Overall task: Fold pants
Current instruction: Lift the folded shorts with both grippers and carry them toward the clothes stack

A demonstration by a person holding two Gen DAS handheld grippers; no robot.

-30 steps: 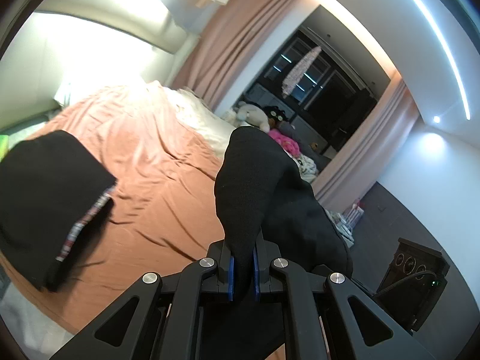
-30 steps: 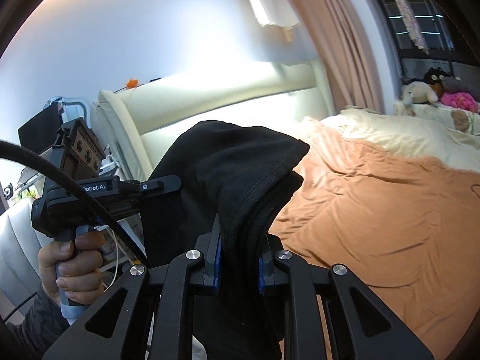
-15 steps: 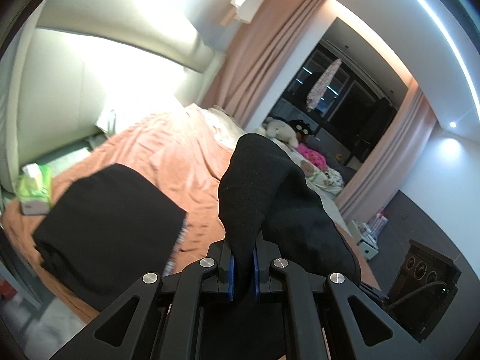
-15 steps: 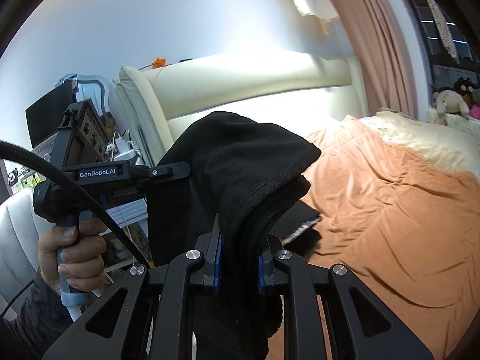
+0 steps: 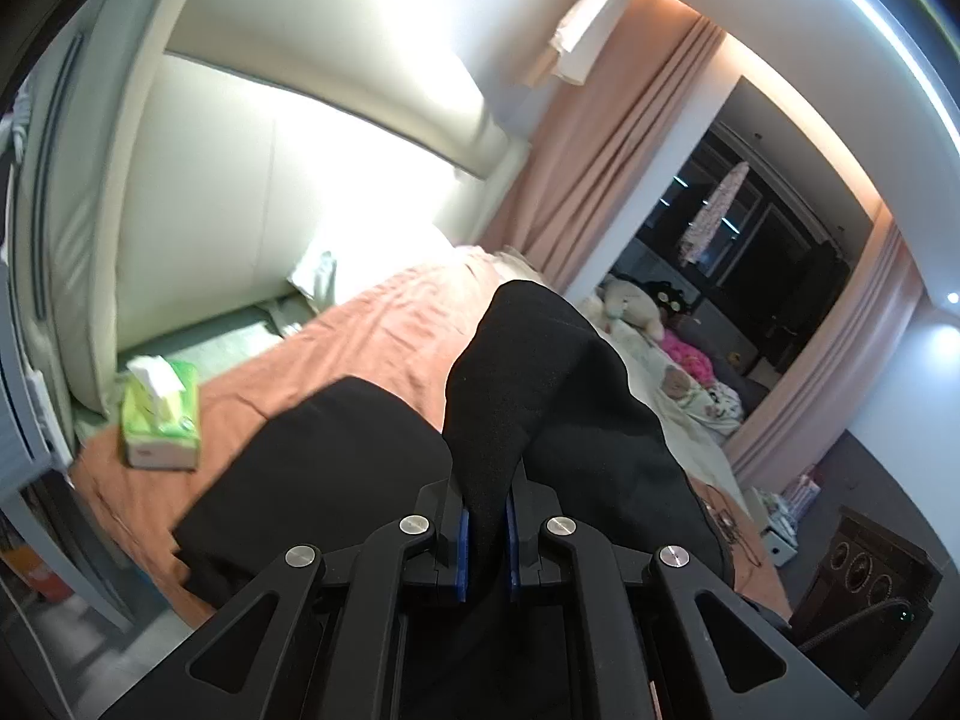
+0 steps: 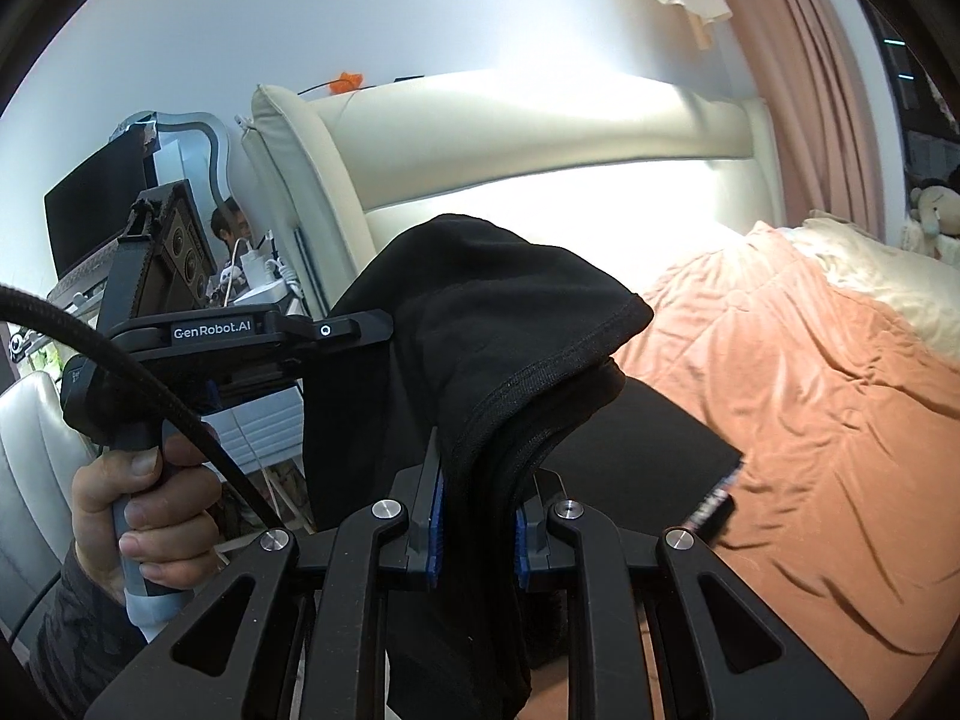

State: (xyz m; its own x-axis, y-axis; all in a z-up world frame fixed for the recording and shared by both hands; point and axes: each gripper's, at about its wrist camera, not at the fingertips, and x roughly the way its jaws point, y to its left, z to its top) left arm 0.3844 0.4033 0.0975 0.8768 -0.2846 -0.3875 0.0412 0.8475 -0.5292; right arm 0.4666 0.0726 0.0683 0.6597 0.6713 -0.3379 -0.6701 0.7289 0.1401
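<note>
**Item: black pants, held aloft at two points**

Soft black knit pants (image 5: 540,396) are gripped by closed jaws of the left gripper (image 5: 485,540) and right gripper (image 6: 477,531), above the orange-sheeted bed (image 6: 810,396). Judged light, limp and non-fragile; hold is best taken at hemmed edges. Beyond, a folded black garment stack (image 5: 312,468) and green tissue pack (image 5: 159,420) are noted.

I am counting two grippers, the left gripper (image 5: 485,534) and right gripper (image 6: 477,531), one pair of black pants (image 5: 528,372) between them, one folded black garment (image 5: 312,480) lower left, one tissue pack (image 5: 159,414) at left, and one bed (image 6: 810,420).
</note>
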